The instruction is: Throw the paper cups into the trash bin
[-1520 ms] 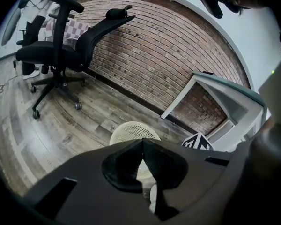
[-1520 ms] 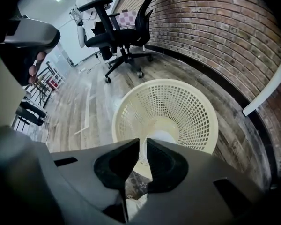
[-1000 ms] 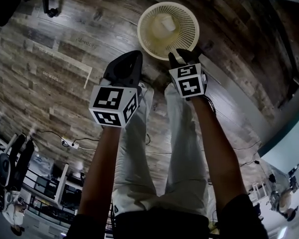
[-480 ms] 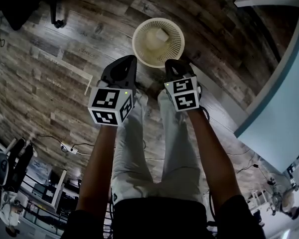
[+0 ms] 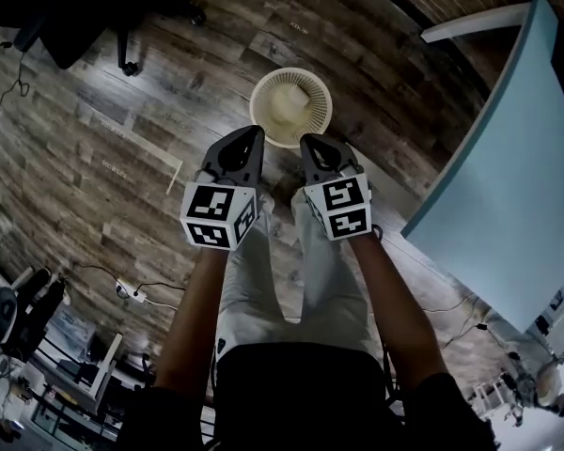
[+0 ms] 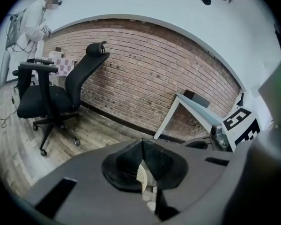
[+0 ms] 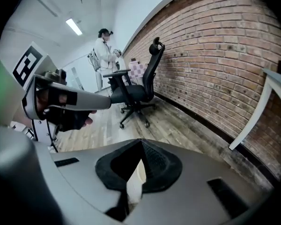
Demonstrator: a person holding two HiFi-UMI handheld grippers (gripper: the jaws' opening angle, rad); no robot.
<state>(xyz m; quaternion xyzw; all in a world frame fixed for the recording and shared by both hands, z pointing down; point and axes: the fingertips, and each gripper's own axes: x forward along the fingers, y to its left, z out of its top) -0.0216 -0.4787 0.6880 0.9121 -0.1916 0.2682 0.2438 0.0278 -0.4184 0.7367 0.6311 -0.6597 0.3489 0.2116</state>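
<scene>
left tongs (image 5: 254, 133) and right tongs (image 5: 309, 140) are pressed together, empty, above the bin (image 5: 260, 90); a cup (image 5: 290, 101) seems to lie inside; no other in sight.

An office-like workroom: a black wheeled swivel chair (image 6: 49, 97), a pale blue desk (image 5: 508, 205), a red brick wall (image 6: 154, 78), and grey wood-plank flooring (image 5: 103, 111).

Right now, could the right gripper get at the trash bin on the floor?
Probably yes: nothing stands between the right gripper and the trash bin, whose open top lies just ahead, though lower down.
</scene>
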